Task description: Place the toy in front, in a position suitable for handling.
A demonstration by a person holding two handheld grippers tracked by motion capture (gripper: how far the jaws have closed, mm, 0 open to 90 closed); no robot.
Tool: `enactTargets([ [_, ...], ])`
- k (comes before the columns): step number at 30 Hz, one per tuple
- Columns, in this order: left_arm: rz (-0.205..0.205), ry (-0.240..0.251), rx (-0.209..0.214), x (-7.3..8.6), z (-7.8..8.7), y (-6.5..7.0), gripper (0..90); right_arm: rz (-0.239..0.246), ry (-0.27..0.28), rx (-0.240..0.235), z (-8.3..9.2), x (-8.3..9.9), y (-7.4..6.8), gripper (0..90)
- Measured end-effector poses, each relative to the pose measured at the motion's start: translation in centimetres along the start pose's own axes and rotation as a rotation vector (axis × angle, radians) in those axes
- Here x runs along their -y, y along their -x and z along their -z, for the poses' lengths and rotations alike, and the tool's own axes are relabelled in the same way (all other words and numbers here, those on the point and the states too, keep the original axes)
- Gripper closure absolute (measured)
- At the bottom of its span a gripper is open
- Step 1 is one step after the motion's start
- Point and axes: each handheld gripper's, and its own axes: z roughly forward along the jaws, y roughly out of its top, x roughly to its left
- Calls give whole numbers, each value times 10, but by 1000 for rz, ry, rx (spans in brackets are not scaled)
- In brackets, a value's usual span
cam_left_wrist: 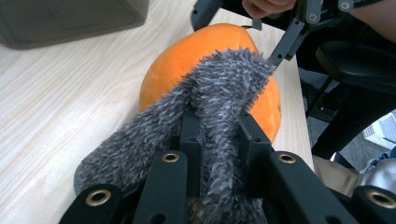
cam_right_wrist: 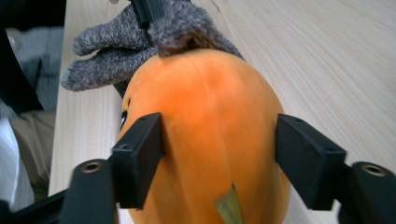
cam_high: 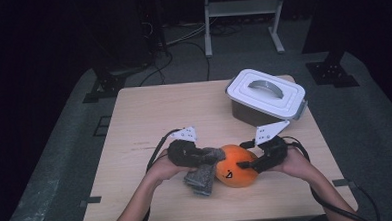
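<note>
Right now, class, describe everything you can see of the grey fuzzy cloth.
The grey fuzzy cloth looks like soft, shaggy fleece, folded and bunched. The left gripper is shut on it and presses one end against the orange pumpkin toy, over which it drapes. In the high view its other folds lie on the wooden table.

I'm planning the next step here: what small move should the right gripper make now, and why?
Probably close the right gripper on the orange pumpkin toy. Its fingers stand on either side of the toy, the right one with a gap. The left gripper is shut on the grey fuzzy cloth, which lies draped on the toy, so steadying the toy first looks sensible.
</note>
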Motion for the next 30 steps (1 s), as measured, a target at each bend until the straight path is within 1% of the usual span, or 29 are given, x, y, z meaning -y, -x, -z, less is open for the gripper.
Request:
enactTargets([
  [2, 0, -2, -5, 0, 0, 0, 756, 25, -28, -6, -3, -6, 0, 276],
  [3, 2, 0, -6, 1, 0, 0, 756, 28, -42, -9, -5, -7, 0, 284],
  [5, 8, -1, -10, 2, 0, -1, 756, 13, -57, -23, -9, -7, 1, 357],
  [7, 14, 2, -7, 4, 0, -2, 756, 27, -61, -16, -13, -6, -2, 485],
  [8, 19, 4, -3, 5, 1, -3, 756, 35, -60, -9, -14, -6, -4, 545],
  [9, 21, 9, -3, 6, 2, -4, 756, 43, -48, -11, -14, -6, -5, 579],
  [11, 30, 25, -4, 8, 6, -5, 756, 42, -21, -9, -15, -7, -5, 624],
  [12, 34, 37, -4, 8, 9, -6, 756, 37, 4, -14, -16, -8, -4, 636],
  [13, 38, 48, -4, 8, 11, -6, 756, 31, 22, -15, -17, -9, -5, 641],
  [15, 36, 58, -19, 6, 19, -7, 756, 27, 37, -17, -20, -13, -5, 647],
  [16, 40, 70, -26, 5, 24, -7, 756, 24, 48, -15, -23, -15, -6, 648],
  [17, 40, 89, -30, 4, 31, -8, 756, 18, 65, -16, -25, -17, -5, 648],
  [18, 42, 103, -33, 3, 35, -9, 756, -2, 88, -23, -27, -20, -5, 649],
  [20, 35, 130, -41, -2, 45, -8, 756, -18, 129, -25, -31, -23, -5, 649],
  [22, 26, 153, -34, -7, 50, -6, 756, -29, 166, -27, -35, -26, -6, 645],
  [23, 18, 148, -34, -8, 49, -5, 756, -29, 168, -28, -38, -26, -7, 641],
  [25, 4, 119, -36, -10, 44, -3, 756, -25, 154, -27, -43, -26, -9, 632],
  [26, 4, 106, -37, -9, 40, -3, 756, -20, 142, -23, -46, -24, -10, 629],
  [27, 3, 99, -32, -8, 37, -3, 756, -17, 141, -20, -48, -22, -12, 624],
  [30, 9, 103, -20, -5, 31, -4, 756, -7, 125, -7, -46, -16, -14, 619],
])
